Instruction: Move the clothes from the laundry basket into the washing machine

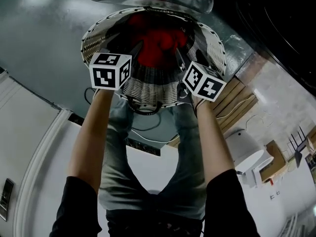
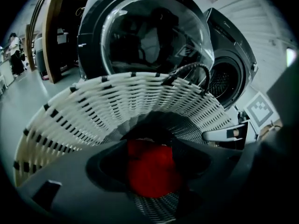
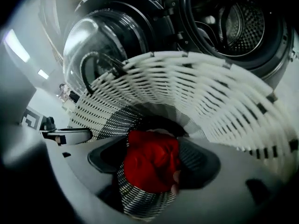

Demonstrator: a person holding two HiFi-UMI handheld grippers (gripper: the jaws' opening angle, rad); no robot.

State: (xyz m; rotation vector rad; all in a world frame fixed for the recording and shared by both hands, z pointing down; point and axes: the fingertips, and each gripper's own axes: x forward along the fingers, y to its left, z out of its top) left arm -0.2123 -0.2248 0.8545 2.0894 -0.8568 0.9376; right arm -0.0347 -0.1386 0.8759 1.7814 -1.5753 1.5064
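Down on the woven floor of the laundry basket lies a bunched red garment, and everything about the coming move turns on where it sits against the two pairs of jaws. Seen from the head, both tools hang over the near rim and point steeply down and forward, so the garment is below and just ahead of them, lying between the two.

The left gripper has its jaws apart. In the left gripper view the red cloth fills the gap straight ahead, but it does not look pinched by either pad. The right gripper likewise stands open, with the cloth centred ahead of its jaws and basket weave showing beneath it.

Neither hand is clearly the nearer. The heap seems about midway, perhaps a shade toward the right, though the dark, curved pictures make that hard to settle. The garment is crumpled into a lump with no plain long axis, so I judge that the angle of approach matters little and a straight drop onto its crown should do.

Beyond the far wall of the basket stands the washing machine with its glass door swung open and the drum mouth free. It lies up and forward of the jaws, more to the right gripper's side.
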